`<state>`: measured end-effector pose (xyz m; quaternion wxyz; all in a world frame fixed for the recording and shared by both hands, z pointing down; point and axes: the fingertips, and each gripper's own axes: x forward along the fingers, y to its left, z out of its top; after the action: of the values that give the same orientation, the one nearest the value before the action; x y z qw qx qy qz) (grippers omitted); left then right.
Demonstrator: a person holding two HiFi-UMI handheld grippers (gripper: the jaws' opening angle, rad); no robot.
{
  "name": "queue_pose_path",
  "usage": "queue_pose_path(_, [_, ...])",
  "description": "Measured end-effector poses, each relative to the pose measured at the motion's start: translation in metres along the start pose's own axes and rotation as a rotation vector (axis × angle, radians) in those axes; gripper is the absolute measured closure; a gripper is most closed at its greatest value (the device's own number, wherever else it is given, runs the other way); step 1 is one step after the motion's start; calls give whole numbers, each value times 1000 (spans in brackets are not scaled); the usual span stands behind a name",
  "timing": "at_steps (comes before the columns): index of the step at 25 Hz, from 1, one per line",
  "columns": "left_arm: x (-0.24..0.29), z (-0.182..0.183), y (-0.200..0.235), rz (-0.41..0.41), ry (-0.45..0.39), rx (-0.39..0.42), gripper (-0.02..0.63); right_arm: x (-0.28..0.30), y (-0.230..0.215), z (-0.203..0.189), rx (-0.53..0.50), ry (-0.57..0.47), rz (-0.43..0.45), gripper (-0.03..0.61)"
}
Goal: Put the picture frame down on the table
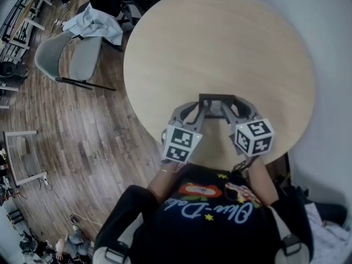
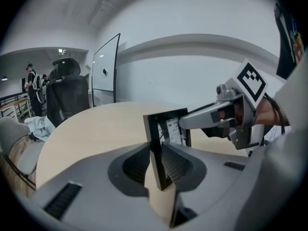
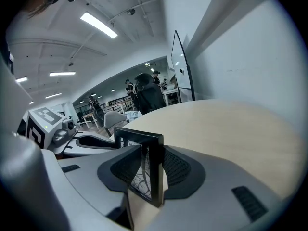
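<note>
The picture frame (image 1: 216, 98) stands upright over the near part of the round surface (image 1: 220, 37); the left tongs (image 1: 201, 108) are closed on one dark side edge and the right tongs (image 1: 232, 108) on the other. As I judge it, the frame is in place but not yet put down; it must be rested on the surface and let go. The head view shows both tongs meeting the frame from either side, with bare surface beyond, but little of the frame's face; the left gripper view shows its edge pinched between ribbed pads (image 2: 175, 165); the right gripper view shows a line-drawn print (image 3: 140, 177) inside it. No view settles whether the lower edge touches the surface.
</note>
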<state>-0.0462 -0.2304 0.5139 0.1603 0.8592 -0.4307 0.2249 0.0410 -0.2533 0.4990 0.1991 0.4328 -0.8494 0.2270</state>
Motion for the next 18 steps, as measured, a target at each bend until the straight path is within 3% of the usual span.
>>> queue_pose_path(18, [33, -6, 12, 6, 35, -27, 540, 30, -24, -7, 33, 1, -3, 445])
